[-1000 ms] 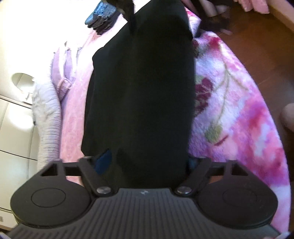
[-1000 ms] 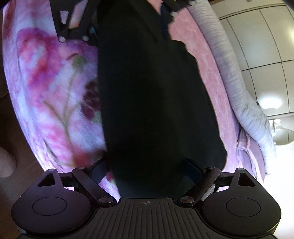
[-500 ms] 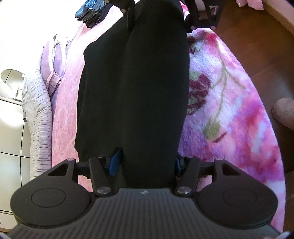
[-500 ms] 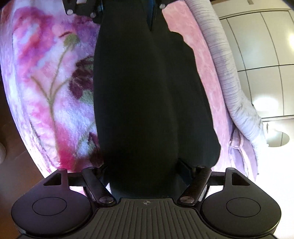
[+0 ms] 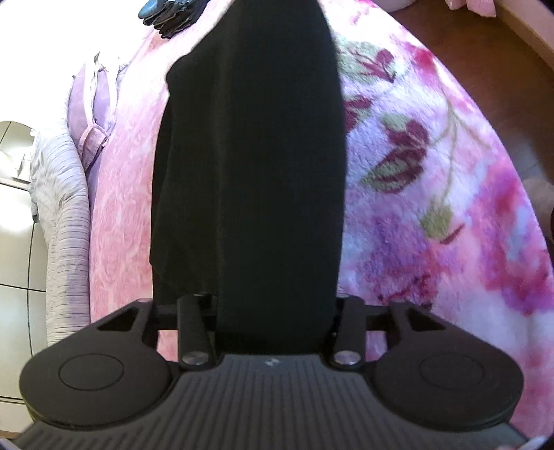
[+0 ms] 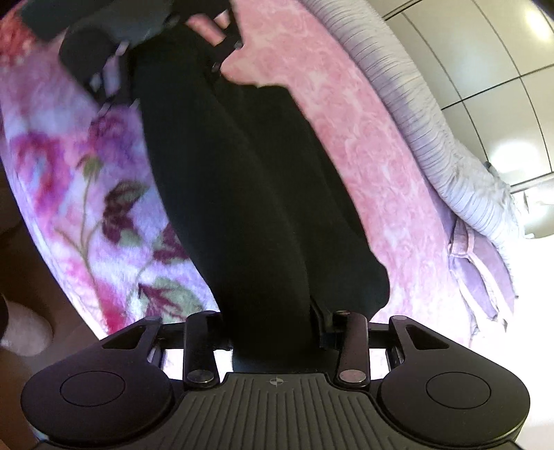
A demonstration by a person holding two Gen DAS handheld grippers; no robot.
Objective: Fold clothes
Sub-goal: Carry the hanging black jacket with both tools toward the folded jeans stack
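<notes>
A long black garment [image 5: 252, 166] stretches between my two grippers above a bed. My left gripper [image 5: 277, 304] is shut on one end of it; the cloth hides the fingertips. My right gripper [image 6: 273, 322] is shut on the other end of the garment [image 6: 249, 194], fingertips hidden too. In the right wrist view the left gripper [image 6: 114, 65] and the hand holding it show at the top, at the far end of the cloth. The garment hangs in folds, sagging toward the pink sheet.
A floral pink fleece blanket [image 5: 432, 166] and a pink sheet [image 5: 124, 207] cover the bed. A lilac garment [image 5: 93, 114], a striped grey cover [image 5: 65, 221] and dark folded clothes [image 5: 169, 14] lie along its far side. Wooden floor [image 5: 484, 45] is beside the bed.
The two grippers have come closer together with the garment between them. The cloth now sags more, and the left gripper looms larger at the top of the right wrist view.
</notes>
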